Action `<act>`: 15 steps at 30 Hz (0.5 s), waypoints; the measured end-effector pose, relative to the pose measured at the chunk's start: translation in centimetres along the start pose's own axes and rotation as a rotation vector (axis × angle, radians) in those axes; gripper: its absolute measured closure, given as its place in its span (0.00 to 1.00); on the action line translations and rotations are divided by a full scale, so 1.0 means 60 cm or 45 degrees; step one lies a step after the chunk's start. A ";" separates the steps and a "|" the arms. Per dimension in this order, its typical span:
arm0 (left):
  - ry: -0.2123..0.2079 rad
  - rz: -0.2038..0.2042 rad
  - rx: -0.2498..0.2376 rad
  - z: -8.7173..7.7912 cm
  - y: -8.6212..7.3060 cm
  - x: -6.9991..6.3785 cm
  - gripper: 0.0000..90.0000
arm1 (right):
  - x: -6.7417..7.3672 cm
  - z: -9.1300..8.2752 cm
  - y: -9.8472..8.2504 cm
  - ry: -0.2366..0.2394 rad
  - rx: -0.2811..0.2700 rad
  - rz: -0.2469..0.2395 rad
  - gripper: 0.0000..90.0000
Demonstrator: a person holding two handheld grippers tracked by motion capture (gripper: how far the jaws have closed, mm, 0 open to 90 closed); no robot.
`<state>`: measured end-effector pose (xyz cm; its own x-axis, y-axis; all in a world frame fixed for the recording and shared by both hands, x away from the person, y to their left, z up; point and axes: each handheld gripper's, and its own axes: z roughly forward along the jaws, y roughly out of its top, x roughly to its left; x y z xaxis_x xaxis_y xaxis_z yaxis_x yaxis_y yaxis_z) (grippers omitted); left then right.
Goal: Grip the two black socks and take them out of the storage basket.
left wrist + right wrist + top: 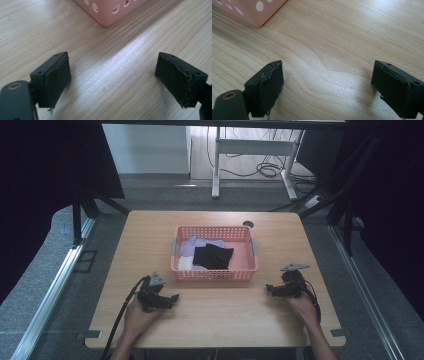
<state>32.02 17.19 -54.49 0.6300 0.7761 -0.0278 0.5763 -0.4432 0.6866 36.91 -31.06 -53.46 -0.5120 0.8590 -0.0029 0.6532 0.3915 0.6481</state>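
Pale wooden counter (210, 310) with fine brown grain lines. Salmon-pink plastic basket (215, 274), its walls patterned with rows of small holes. Inside it, black folded cloth (213, 256), lilac cloth (200, 243) and white cloth (184, 263). Left gripper (174, 297) and right gripper (268, 288): matte black bodies and jaws, each topped by a grey three-cornered plate.

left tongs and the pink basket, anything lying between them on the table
Nothing. In the left gripper view, bare wood table runs from the open left tongs up to the pink basket corner. The high view shows the same bare strip.
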 end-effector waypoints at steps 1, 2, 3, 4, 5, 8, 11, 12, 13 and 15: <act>0.000 0.000 0.000 0.000 0.000 0.000 0.14 | 0.000 0.000 -0.001 0.004 -0.008 0.004 0.12; 0.000 0.000 0.000 0.000 0.000 0.000 0.14 | 0.000 0.000 -0.002 0.002 -0.012 0.003 0.11; 0.000 0.001 0.000 0.000 0.000 0.000 0.14 | 0.001 0.000 -0.002 0.001 -0.013 0.006 0.11; 0.000 0.001 0.000 0.000 0.000 0.000 0.14 | 0.002 0.000 -0.002 -0.003 -0.014 0.010 0.11; 0.000 0.000 0.000 0.000 0.000 0.000 0.14 | 0.003 0.000 -0.002 -0.003 -0.011 0.012 0.10; -0.001 -0.004 0.000 0.000 0.000 0.000 0.14 | 0.005 0.002 -0.002 0.002 -0.006 0.007 0.07; -0.001 -0.004 0.000 0.000 0.000 0.000 0.14 | 0.006 0.004 -0.001 0.004 -0.002 0.001 0.04; -0.001 -0.004 0.000 0.000 0.000 0.000 0.14 | 0.006 0.004 -0.001 0.004 -0.001 0.001 0.04; -0.001 -0.004 0.000 0.000 0.000 0.000 0.14 | 0.007 0.004 -0.001 0.004 0.001 0.003 0.04; -0.001 -0.004 0.000 0.000 0.000 0.000 0.14 | 0.007 0.004 -0.001 0.004 0.001 0.002 0.04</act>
<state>32.00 17.18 -54.50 0.6289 0.7769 -0.0307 0.5781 -0.4409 0.6866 36.81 -30.65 -53.67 -0.5129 0.8584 0.0005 0.6544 0.3907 0.6474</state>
